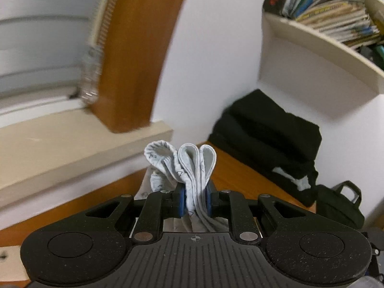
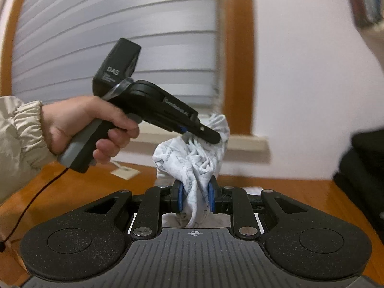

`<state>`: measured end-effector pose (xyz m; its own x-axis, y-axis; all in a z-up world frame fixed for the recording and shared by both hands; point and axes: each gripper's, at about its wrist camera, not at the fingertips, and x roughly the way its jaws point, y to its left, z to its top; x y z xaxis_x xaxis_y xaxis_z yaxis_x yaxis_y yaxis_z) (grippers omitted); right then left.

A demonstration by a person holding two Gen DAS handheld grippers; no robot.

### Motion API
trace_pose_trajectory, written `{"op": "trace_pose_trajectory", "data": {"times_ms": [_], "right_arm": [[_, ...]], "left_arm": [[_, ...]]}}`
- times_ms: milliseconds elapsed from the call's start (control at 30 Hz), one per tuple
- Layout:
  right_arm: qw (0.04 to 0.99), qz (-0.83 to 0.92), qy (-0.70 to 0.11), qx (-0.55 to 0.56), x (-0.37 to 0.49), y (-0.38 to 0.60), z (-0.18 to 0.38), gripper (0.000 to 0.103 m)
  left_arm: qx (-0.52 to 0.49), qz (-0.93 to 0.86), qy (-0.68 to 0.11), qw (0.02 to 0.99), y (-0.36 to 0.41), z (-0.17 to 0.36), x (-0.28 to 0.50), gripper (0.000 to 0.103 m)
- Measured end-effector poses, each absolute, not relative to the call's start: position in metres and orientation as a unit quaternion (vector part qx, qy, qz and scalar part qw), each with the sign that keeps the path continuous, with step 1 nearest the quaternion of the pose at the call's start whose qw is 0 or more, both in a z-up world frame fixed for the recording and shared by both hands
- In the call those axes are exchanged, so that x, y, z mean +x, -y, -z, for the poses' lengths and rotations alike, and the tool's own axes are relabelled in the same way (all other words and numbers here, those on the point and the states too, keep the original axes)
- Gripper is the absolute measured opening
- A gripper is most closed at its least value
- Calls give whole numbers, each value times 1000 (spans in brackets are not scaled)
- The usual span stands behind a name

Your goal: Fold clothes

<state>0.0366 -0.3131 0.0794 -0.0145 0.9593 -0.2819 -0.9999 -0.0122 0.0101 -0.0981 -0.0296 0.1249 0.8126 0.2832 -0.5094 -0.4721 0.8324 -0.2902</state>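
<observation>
place: home room | evidence: wood-framed window with slatted blinds [image 2: 115, 36], wall shelf of books [image 1: 336, 16], wooden table [image 1: 240, 175], folded black clothes [image 1: 268, 139] were seen

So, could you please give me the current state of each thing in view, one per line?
left gripper: shut on the garment.
right gripper: shut on the garment.
white printed garment: bunched, lifted off the table, held at both ends.
black clothes: piled on the table against the wall.
black bag: resting beside the black clothes.
window blind: lowered.
</observation>
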Motion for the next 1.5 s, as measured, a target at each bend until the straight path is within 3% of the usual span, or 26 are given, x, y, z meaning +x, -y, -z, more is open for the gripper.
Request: {"op": "trace_pose_trajectory", "data": {"times_ms": [100,167,233,333,533,867,1333,1500], "right_arm": [[707,-687,-146,-84,67,308,-60,29],[727,-659,-172,-89,79,307,-44,46],[747,-632,-182,-95,84,311,-32,46],[768,-607,-185,-90,88,322,-26,50],[784,-599,-131,-100,62,327,-41,51],[735,-624,-188,-188,39,273,-14,49],[720,-618,-162,-270,154,271,-21,49],[709,-635,-185,-245,195,264,-30,49]], "left_arm": [[-215,-213,-253,919,23,-102,-70,27],[-221,-223,-257,914,19,-88,-60,37],[-226,-222,-252,915,18,-81,-63,46],[-209,-222,-264,915,18,-74,-72,46],[-184,-236,-281,912,16,-57,-101,51],[-193,-236,-289,908,7,-36,-136,51],[-167,-150,-296,929,-12,-48,-83,57],[-147,-112,-318,930,-27,-38,-38,58]]}}
